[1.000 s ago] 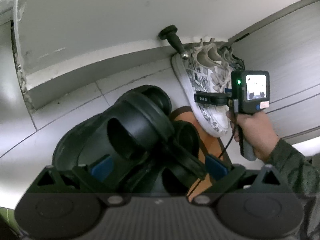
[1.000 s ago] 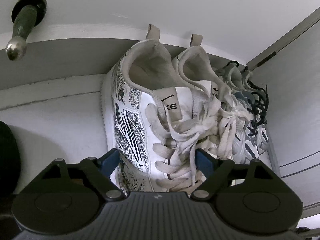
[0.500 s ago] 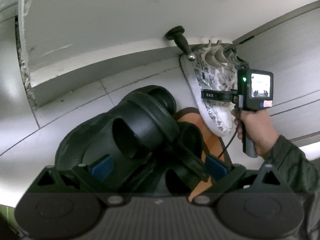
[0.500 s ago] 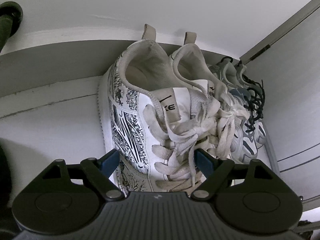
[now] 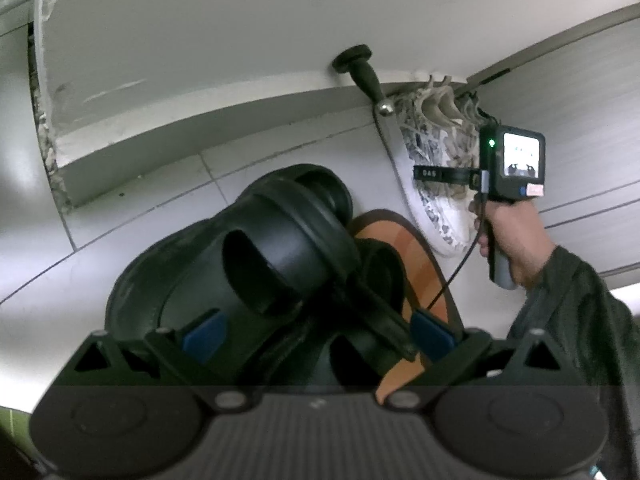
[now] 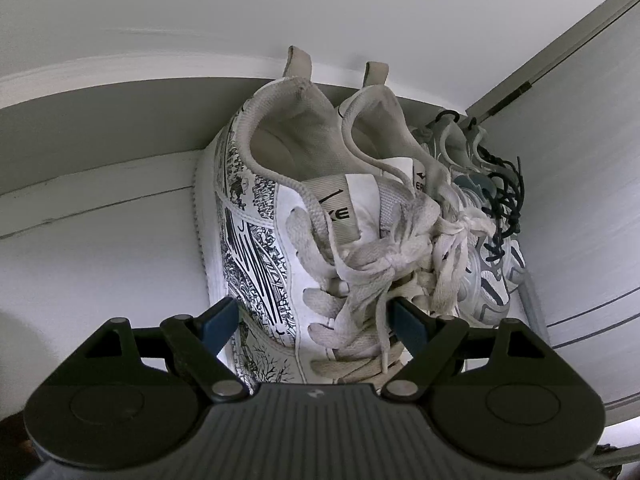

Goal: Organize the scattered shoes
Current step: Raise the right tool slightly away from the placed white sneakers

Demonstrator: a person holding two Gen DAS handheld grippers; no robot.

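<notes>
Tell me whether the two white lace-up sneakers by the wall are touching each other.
Touching. The right wrist view shows the printed sneaker pressed side by side against the plain white sneaker, their collars meeting and their laces tangled together with no floor visible between them.

A white sneaker (image 6: pixel 280 264) with black graphic print and loose cream laces stands upright on the pale floor (image 6: pixel 100 264), heel against the baseboard, pressed side by side with its matching partner (image 6: pixel 404 184), and just beyond them sits a grey-and-white pair of trainers (image 6: pixel 492 272) with black laces, tucked against the cabinet side. Over in the left wrist view, a black clog-style sandal (image 5: pixel 256 248) with a thick strap lies tipped on the floor tiles, overlapping a second sandal with an orange footbed (image 5: pixel 404 248). Both of these sit near the printed sneaker's toe, apart from the neat row.
</notes>
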